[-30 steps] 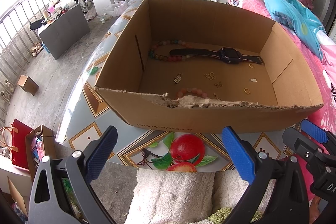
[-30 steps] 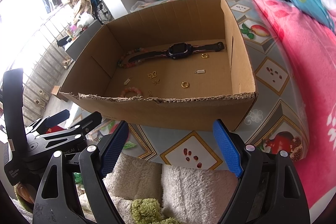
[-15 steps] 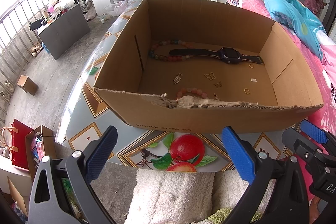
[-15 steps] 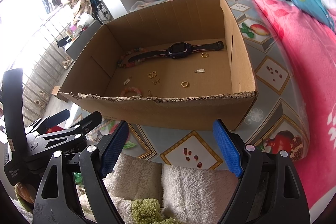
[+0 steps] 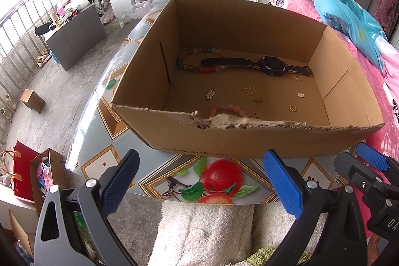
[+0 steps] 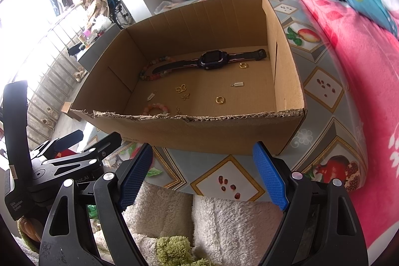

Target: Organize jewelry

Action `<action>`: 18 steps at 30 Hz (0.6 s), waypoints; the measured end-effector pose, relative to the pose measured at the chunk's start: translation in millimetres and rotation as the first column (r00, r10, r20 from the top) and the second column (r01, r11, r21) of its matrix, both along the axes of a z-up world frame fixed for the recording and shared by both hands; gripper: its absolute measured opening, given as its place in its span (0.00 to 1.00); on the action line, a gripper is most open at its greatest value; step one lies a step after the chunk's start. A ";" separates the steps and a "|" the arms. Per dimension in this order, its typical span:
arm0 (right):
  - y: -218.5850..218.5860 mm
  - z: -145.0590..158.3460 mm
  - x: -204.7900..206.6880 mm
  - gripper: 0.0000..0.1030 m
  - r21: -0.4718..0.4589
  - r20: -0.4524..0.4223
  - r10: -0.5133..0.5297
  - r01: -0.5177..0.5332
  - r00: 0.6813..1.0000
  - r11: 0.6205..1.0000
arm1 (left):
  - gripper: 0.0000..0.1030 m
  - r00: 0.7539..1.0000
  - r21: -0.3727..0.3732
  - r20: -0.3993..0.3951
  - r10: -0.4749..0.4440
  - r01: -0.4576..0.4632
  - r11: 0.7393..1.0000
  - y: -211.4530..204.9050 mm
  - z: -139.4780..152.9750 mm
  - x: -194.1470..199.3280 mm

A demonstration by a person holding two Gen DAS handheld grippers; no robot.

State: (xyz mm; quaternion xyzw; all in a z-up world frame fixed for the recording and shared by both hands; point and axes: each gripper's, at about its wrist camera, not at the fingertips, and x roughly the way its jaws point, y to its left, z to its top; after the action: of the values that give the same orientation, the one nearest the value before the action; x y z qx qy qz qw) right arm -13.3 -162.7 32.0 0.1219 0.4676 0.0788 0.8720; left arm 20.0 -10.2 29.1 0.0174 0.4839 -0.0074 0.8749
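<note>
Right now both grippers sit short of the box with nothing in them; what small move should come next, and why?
Probably reach the right gripper over the torn front wall of the cardboard box toward the gold ring. Both it and the left gripper are open and empty, and all the jewelry lies loose on the box floor.

Cardboard box (image 5: 224,138), near outer wall, lower centre of left wrist view: "www.anta.cn". Left hand-held gripper (image 6: 42,166) body, lower left of right wrist view: "Data Acquisition System".
</note>
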 end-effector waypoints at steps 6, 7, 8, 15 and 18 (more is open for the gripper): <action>1.6 0.0 -0.3 0.76 -0.002 0.002 0.001 -0.001 1.000 1.000 | 0.95 1.000 0.000 -0.001 -0.001 0.001 1.000 0.0 0.1 0.1; 2.3 -0.1 -0.6 0.76 -0.002 0.001 0.001 -0.001 1.000 1.000 | 0.95 1.000 -0.001 -0.001 -0.002 0.002 1.000 0.1 0.1 0.2; 1.9 0.0 -0.1 0.76 -0.002 0.001 0.001 -0.001 1.000 1.000 | 0.95 1.000 -0.001 -0.002 -0.003 0.003 1.000 0.0 -0.4 0.0; 1.9 0.6 0.5 0.76 -0.003 0.002 0.002 -0.002 1.000 1.000 | 0.95 1.000 -0.001 -0.001 -0.004 0.004 1.000 -0.9 -1.7 -1.3; 2.3 0.8 0.9 0.76 -0.004 0.003 0.003 -0.003 1.000 1.000 | 0.95 1.000 -0.001 -0.002 -0.005 0.005 1.000 -0.4 -1.6 -0.8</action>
State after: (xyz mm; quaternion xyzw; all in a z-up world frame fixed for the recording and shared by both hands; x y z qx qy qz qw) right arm -12.4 -160.4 32.8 0.1191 0.4665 0.0793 0.8728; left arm 19.1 -10.7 27.6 0.0181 0.4848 -0.0097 0.8744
